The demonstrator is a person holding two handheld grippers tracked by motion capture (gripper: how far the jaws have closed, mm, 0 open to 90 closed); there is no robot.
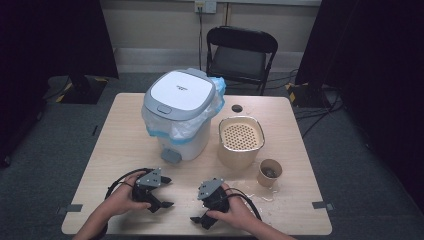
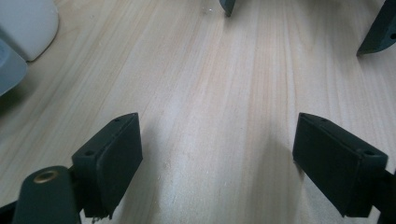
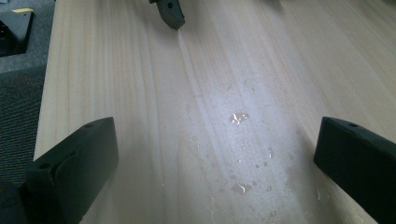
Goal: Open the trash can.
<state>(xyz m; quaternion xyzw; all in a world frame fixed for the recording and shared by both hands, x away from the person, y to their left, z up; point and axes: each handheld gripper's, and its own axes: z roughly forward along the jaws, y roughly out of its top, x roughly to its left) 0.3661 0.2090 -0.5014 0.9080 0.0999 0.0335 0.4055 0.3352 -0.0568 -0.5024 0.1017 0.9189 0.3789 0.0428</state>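
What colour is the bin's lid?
White centre with grey rim on the lidded pedal bin; clearest in the high view.

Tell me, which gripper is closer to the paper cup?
Right. The right gripper sits left of and nearer the person than the paper cup; the left gripper lies farther left, past it.

Recording studio or lab, black curtains (image 1: 55,35), folding chair (image 1: 241,52), carpeted floor (image 1: 45,150), lone wooden table (image 1: 125,130)
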